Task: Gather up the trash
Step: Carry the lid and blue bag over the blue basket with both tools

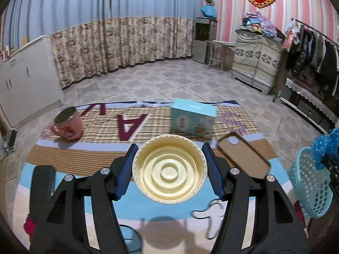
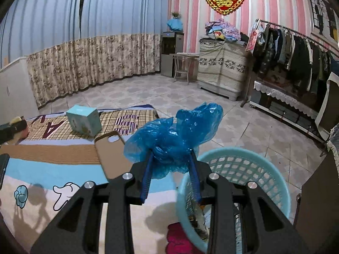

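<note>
Blue ribbed pads of the right gripper (image 2: pixel 171 167) were clamped on a crumpled blue plastic bag (image 2: pixel 173 139), carried just above and beside the near rim of the pale-blue basket (image 2: pixel 243 154), apparently so the bag could drop straight in. The left gripper (image 1: pixel 169 165) pinched a cream plastic bowl (image 1: pixel 169 169) by its opposite rims, lifted clear of the mat (image 1: pixel 74 154) below. Ahead of it stood a teal box (image 1: pixel 192 116), a pink mug (image 1: pixel 67 124) to its left, and a brown phone case (image 1: pixel 243 154) to its right.
</note>
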The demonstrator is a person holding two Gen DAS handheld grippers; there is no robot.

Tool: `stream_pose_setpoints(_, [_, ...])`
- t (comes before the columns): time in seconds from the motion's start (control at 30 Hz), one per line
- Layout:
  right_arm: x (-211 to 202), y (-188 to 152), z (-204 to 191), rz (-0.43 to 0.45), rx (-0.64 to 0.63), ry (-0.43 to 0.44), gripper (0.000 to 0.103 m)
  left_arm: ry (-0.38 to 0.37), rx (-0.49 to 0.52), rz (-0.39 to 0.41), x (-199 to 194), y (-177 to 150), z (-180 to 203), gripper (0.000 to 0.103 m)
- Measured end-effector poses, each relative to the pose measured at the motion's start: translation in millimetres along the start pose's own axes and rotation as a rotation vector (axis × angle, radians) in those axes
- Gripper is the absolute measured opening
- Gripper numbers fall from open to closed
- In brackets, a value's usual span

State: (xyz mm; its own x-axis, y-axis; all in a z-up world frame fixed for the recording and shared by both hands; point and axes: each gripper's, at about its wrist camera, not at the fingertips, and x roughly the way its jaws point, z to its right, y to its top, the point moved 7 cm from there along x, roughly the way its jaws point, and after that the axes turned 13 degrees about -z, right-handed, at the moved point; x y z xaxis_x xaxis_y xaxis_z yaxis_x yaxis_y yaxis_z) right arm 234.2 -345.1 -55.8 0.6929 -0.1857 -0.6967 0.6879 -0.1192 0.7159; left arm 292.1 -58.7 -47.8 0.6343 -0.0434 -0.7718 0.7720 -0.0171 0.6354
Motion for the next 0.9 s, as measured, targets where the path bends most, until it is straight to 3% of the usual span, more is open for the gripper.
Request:
stream_pose_setpoints(0.23, [-15,3,18,0.032,0.007,-0.023,0.033,-0.066,0.031,0.008,-1,-5,43,0.060])
stream_pose_setpoints(0.6, [-24,-2,52,0.044,0.054,-0.065,0.033,-0.066,0.079,0.008,0,-13,82,0.060])
stream_pose_setpoints(0.9, [-35,-4,81,0.051,0.086,-0.121,0.033,-0.109,0.135,-0.001,3,-19,122,0.060])
